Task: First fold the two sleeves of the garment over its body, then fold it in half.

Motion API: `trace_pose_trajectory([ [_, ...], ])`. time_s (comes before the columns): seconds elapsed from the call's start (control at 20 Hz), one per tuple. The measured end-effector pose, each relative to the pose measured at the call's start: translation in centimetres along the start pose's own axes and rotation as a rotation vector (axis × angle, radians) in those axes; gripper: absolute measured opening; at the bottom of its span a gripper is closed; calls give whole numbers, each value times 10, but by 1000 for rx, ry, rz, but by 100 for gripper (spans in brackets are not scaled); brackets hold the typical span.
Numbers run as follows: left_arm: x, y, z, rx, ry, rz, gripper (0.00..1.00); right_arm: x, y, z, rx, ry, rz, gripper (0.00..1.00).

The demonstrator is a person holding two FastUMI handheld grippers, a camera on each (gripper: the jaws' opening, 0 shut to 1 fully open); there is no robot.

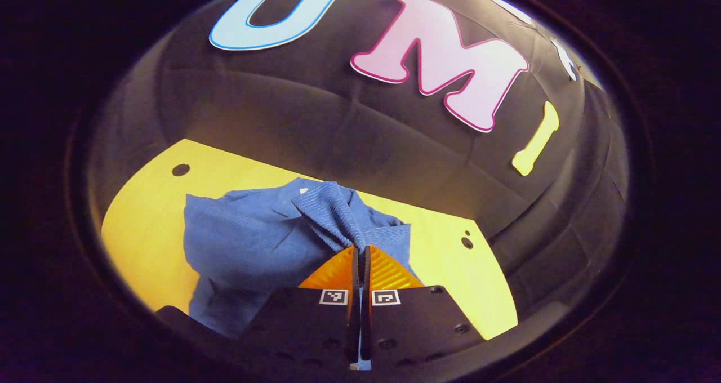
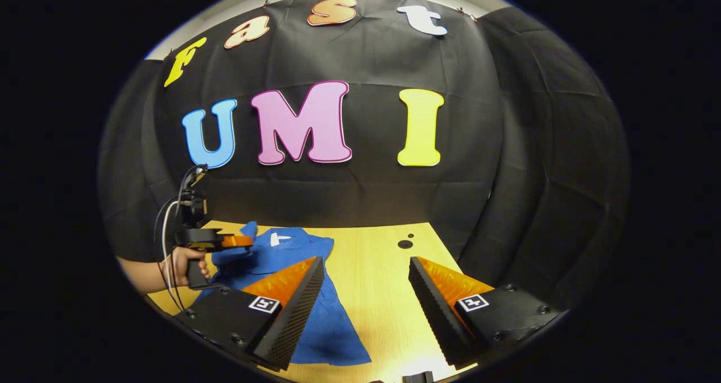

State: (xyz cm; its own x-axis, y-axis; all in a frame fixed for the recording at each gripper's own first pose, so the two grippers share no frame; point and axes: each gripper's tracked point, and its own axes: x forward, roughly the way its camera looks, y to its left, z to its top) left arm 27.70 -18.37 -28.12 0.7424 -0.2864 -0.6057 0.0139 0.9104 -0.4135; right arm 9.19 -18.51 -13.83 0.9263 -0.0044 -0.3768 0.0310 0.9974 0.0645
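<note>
Garment (image 2: 315, 310) on table (image 2: 388, 293) — left gripper (image 1: 360, 249) at sleeve (image 1: 332, 211), right gripper (image 2: 366, 270) above table.

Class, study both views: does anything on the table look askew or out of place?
Nothing damaged or spilled. The blue garment lies rumpled, one sleeve pinched and lifted by the left gripper, as folding requires.

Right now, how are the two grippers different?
The left gripper is shut, its fingers pinching a sleeve of the blue shirt; the right gripper is open, holding nothing. The left lifts cloth off the table; the right hangs above the shirt's hem and bare wood. Both are above the same table.
</note>
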Motion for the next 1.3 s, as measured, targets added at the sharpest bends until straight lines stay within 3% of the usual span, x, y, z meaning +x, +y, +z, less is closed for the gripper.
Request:
trace_pose_trajectory([
  [0.2,45,-48,-6,32,-8,-32,1,-10,-5,-21,24,31,3,98],
  [0.25,53,-55,-8,39,-4,-40,6,-10,-6,-25,41,39,4,98],
  [0.3,56,-61,-9,46,-2,-48,23,-11,-7,-29,47,45,-2,98],
  [0.4,68,-64,-10,64,-21,-35,76,-8,-6,-28,16,12,-10,98],
  [0.45,52,-59,-6,75,-35,-16,87,-7,0,-33,-4,14,6,98],
  [0.6,18,-40,-1,107,-109,23,85,7,16,-60,-21,69,59,98],
  [0.85,-86,28,-15,195,-147,131,85,32,34,-112,-35,192,113,98],
  [1.05,-165,91,-69,275,-52,236,84,43,37,-156,-54,303,122,98],
  [1.3,-233,156,-156,195,112,363,85,39,32,-225,-39,512,114,98],
])
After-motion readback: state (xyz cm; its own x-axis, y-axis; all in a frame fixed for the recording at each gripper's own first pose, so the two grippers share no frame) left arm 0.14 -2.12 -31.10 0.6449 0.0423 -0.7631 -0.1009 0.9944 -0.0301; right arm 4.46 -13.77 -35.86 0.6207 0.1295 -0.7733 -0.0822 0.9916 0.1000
